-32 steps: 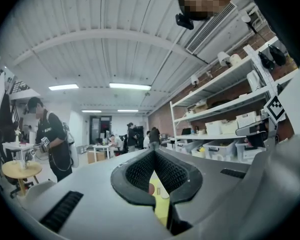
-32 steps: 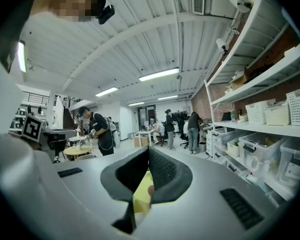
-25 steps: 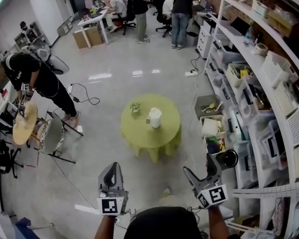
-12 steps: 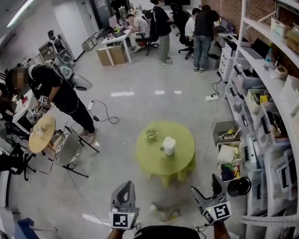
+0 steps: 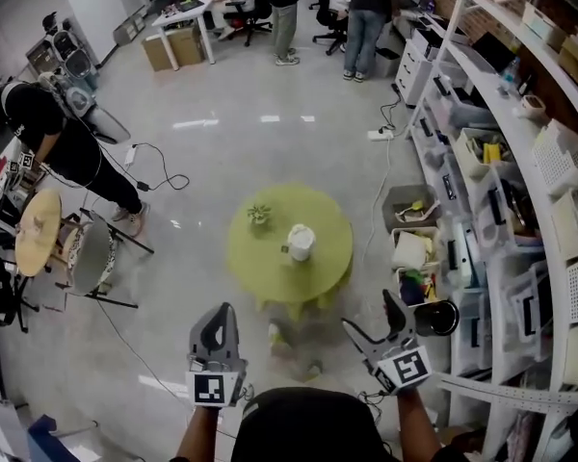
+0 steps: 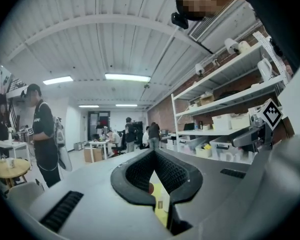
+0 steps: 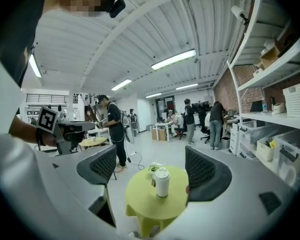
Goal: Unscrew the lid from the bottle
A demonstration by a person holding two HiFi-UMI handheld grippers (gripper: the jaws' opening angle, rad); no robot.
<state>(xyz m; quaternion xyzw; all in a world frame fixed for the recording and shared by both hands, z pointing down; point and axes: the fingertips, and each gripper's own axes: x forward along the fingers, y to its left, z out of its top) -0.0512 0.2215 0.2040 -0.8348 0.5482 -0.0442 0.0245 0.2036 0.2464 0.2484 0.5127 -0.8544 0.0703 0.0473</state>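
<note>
sight through the left claw [image 5: 222, 314] is nearly blocked. in the left gripper view its jaws are pressed together with nothing between them. the thin slit below them shows only a strip of the green worktop [image 6: 161, 216] and a pale edge that may be the bottle, too narrow to be sure. well out to this claw's left a person in black [image 5: 53, 138] stands by a small round wooden table [image 5: 39, 231], partly cut off at the frame's edge. ahead of both claws and well apart from them, the round worktop carries the white bottle [image 5: 300, 242], upright near its middle, with the lid [image 7: 161, 173] still on. a little potted plant [image 5: 259, 214] sits just beyond it to the left. the right claw [image 5: 371, 316] is spread wide and empty. in the right gripper view the bottle stands framed between its jaws, far off and untouched. to this claw's right run long shelves [image 5: 520, 162] crowded with bins, their contents too small to tell. far ahead, people [image 5: 366, 8] stand by desks.
</note>
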